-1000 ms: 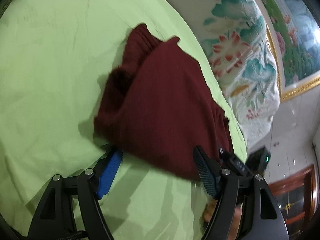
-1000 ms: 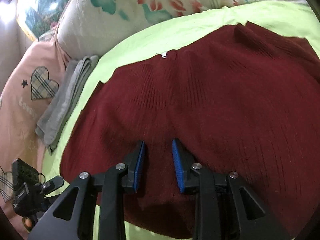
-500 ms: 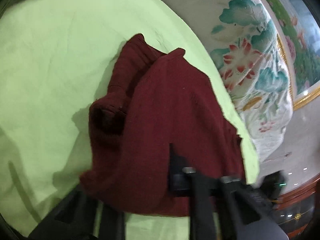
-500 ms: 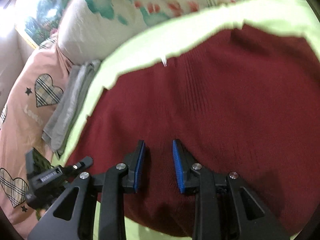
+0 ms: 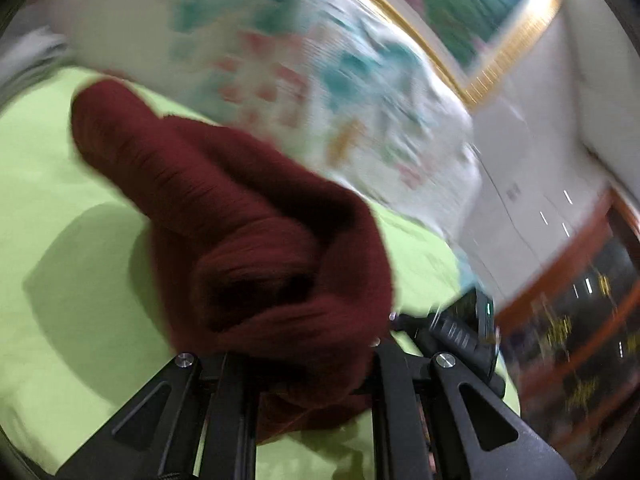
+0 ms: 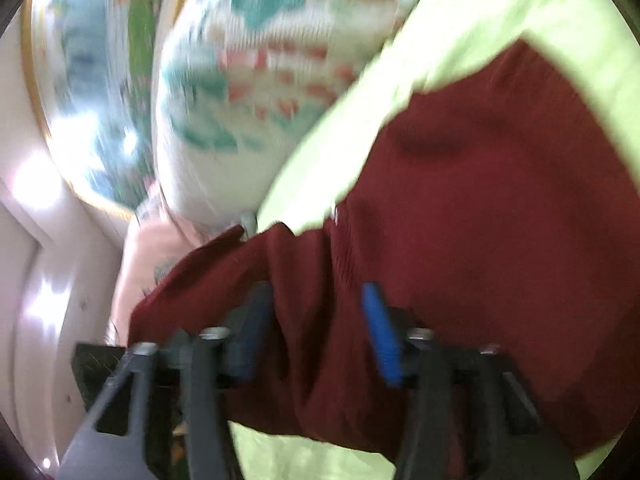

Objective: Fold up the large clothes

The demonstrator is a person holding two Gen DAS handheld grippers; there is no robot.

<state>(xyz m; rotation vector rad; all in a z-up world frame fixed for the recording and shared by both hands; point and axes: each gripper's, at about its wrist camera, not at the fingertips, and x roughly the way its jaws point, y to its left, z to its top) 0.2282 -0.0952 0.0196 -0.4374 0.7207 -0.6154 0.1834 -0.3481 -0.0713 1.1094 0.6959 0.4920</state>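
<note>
A dark red knit sweater (image 5: 256, 240) lies partly lifted over the lime green bedsheet (image 5: 60, 184). In the left wrist view my left gripper (image 5: 304, 364) has a thick bunch of the sweater between its fingers, which the cloth hides. In the right wrist view the sweater (image 6: 500, 220) spreads to the right, and a raised fold of it runs between the blue pads (image 6: 380, 336) of my right gripper (image 6: 316, 332). The pads stand apart with the cloth between them. Both views are motion-blurred.
A white floral pillow (image 5: 300, 68) lies along the bed's far side, also in the right wrist view (image 6: 248, 92). A framed picture (image 5: 460, 0) hangs on the wall. A pink cushion (image 6: 152, 248) sits behind the sweater. My other gripper (image 5: 460, 328) shows at the right.
Both grippers have risen and tilted, lifting the sweater's near edge off the sheet. The left gripper went from open beside the sweater to buried in a bunch of it. The view swung toward the pillow and wall.
</note>
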